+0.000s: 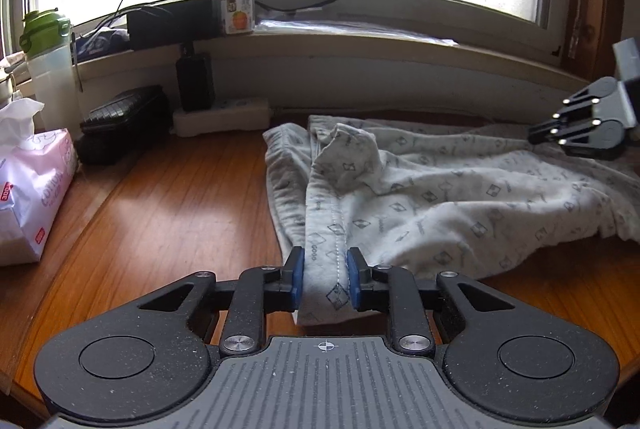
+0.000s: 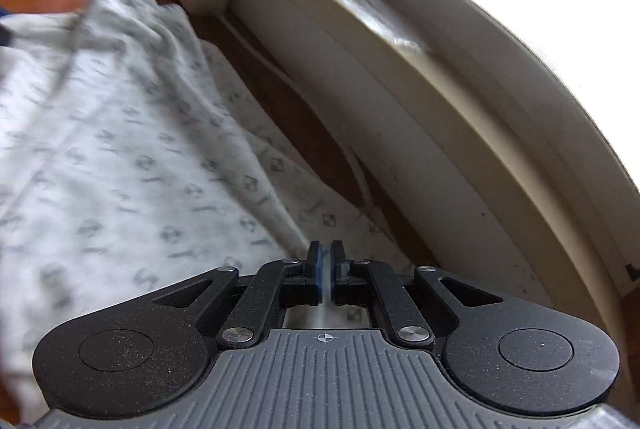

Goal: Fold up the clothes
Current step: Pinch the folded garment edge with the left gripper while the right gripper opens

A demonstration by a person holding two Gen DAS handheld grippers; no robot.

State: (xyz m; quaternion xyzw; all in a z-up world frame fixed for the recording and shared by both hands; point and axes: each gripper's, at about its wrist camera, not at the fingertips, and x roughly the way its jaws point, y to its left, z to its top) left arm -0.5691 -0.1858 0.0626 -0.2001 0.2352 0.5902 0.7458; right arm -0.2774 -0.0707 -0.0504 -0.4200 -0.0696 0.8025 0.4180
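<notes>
A light grey garment [image 1: 440, 189] printed with small diamond marks lies rumpled on the wooden table [image 1: 180, 213]. In the left wrist view my left gripper [image 1: 325, 279] has its blue pads against both sides of a stitched, banded edge of the garment, which rises off the table into the jaws. My right gripper [image 1: 534, 135] shows at the far right, over the garment's other end. In the blurred right wrist view the right gripper [image 2: 327, 271] is nearly closed, with a thin fold of the garment [image 2: 120, 149] pinched between its pads, close to the wall.
A pink tissue pack [image 1: 32, 189], a green-lidded bottle [image 1: 48, 69], a black case [image 1: 124, 125] and a white power strip [image 1: 224, 117] stand at the table's left and back. A jar [image 1: 237, 5] and cables sit on the window sill [image 1: 360, 41]. The wall [image 2: 440, 149] runs close on the right.
</notes>
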